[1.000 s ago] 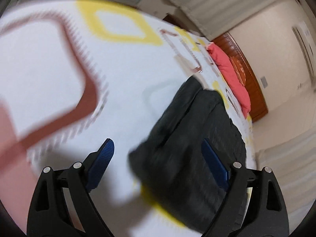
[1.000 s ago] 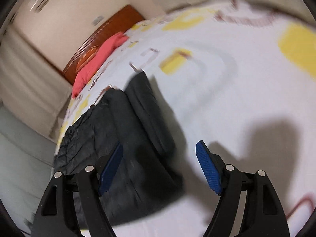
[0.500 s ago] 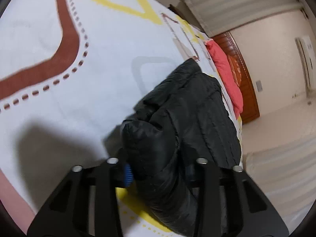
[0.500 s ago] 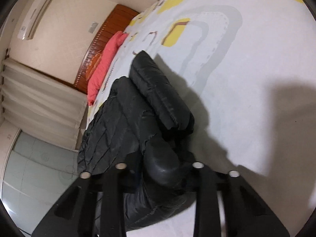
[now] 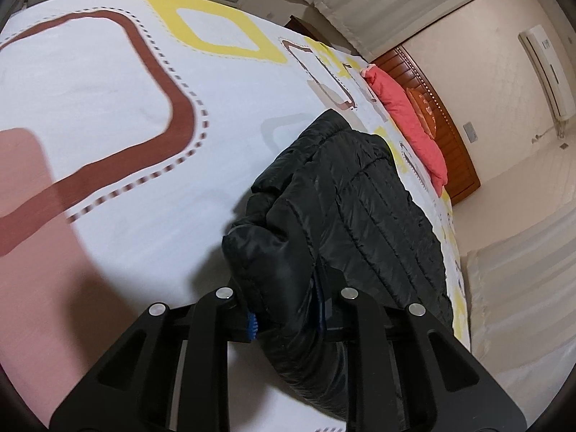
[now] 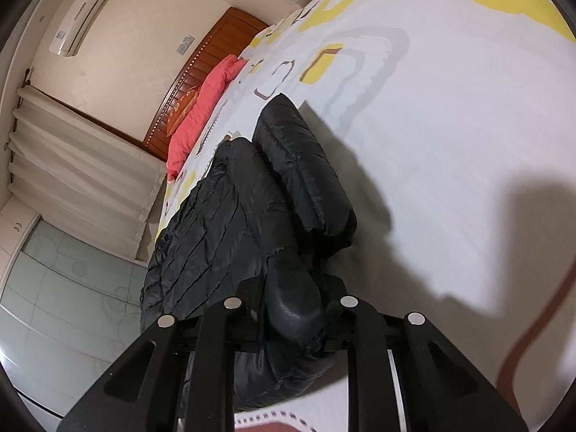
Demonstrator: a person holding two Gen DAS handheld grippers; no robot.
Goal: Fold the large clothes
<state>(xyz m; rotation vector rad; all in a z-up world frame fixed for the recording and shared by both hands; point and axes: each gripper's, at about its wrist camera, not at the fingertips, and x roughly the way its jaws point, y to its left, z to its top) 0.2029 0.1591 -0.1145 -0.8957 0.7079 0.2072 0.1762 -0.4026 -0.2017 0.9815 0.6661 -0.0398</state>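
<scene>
A black quilted puffer jacket (image 5: 360, 208) lies on a white bed sheet (image 5: 108, 82) with brown and yellow shapes. My left gripper (image 5: 286, 318) is shut on a bunched near corner of the jacket and holds it raised off the sheet. In the right wrist view the same jacket (image 6: 223, 237) stretches away, with a folded sleeve (image 6: 306, 176) lying along its right side. My right gripper (image 6: 293, 318) is shut on the jacket's other near corner, lifted a little above the sheet (image 6: 450, 126).
A red pillow (image 5: 410, 122) lies at the far end of the bed against a brown wooden headboard (image 5: 450, 136). White curtains (image 6: 82, 172) hang beside the bed. An air conditioner (image 5: 547, 68) is on the wall.
Both grippers went from open above the jacket's near edge to shut on its two near corners. Since half a second ago both have lifted the edge slightly.
</scene>
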